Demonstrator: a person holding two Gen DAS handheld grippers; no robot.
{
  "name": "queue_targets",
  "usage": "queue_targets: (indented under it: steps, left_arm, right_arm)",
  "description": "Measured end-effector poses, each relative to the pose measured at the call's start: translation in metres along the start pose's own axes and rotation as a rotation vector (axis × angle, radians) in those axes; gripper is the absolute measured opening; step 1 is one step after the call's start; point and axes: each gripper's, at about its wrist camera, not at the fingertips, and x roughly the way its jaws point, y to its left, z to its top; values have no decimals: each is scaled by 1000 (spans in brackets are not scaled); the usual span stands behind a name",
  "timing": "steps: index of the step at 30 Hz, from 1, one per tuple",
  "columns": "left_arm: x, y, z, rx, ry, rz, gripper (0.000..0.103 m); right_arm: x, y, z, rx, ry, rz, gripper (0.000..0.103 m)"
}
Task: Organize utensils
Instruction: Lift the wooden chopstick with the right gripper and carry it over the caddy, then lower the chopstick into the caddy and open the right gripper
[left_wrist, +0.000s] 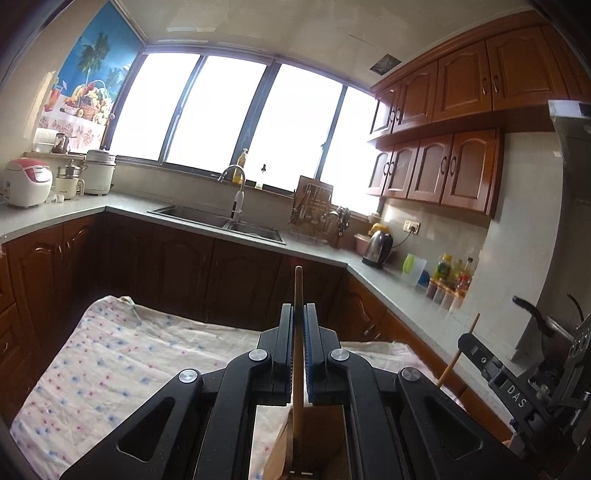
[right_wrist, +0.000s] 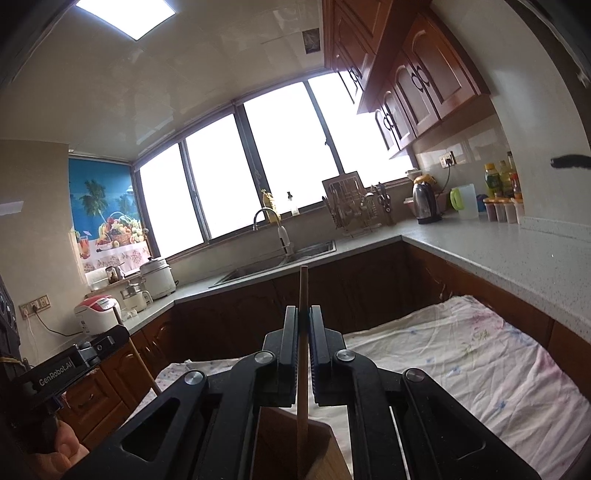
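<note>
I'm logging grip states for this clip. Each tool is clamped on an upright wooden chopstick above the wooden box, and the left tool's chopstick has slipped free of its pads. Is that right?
Not quite. The left tool has not lost its chopstick: the left wrist view shows the stick clamped upright between the shut pads. The rest holds: the right tool grips its own chopstick above the wooden box.
</note>
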Motion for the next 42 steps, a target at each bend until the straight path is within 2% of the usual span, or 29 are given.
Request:
queue_targets:
  steps: [5,10,15,18,19,20,21,22,23,24,25,26,28,29,30,32,34,42]
  left_arm:
    - [14,-3,-4,10,43,-1,3]
    - [23,-3,12,11,71,-9,3]
    - [6,12,27,9,82,-13,3]
    - [0,19,27,12,93,-15,3]
    - [0,20,28,12,101,-11,6]
    - [-1,22,25,8,113,-7,9]
    - [-3,23,24,1,117,-10,18]
    - [-7,24,25,-6,110,-9,25]
    - [-11,25,27,-11,99,-1,30]
    - [-15,24,28,-14,95,-1,42]
    - [-19,25,29,-20,88,-4,49]
    - [-24,26,30,-20,87,2,53]
    - [-31,26,28,-19,87,17,69]
    - [-38,28,28,-23,83,26,73]
    - [-44,29,28,-28,80,32,79]
    - [-57,31,27,-36,86,39,82]
    - [-70,33,25,-37,107,55,88]
    - [-129,37,19,-70,184,81,93]
  right_arm:
    - [3,-12,-6,28,39,-18,6]
    - [5,-9,-3,23,71,-21,6]
    - [7,-8,-1,23,93,-19,6]
    - [8,-7,0,22,109,-15,11]
    - [8,-7,1,20,117,-13,13]
    - [7,-6,1,20,121,-12,22]
    - [5,-6,2,23,123,-7,29]
    - [3,-7,3,30,123,5,47]
    - [0,-7,4,35,119,11,60]
    - [-4,-7,5,39,113,12,62]
    - [-9,-7,6,41,109,12,64]
    - [-12,-8,7,47,110,15,68]
    - [-21,-10,9,69,116,34,77]
    - [-26,-10,9,74,117,41,82]
    - [-32,-10,9,76,117,46,83]
    - [-43,-9,9,76,120,54,92]
    - [-56,-9,8,83,126,72,97]
    - [-111,-9,-8,98,170,87,97]
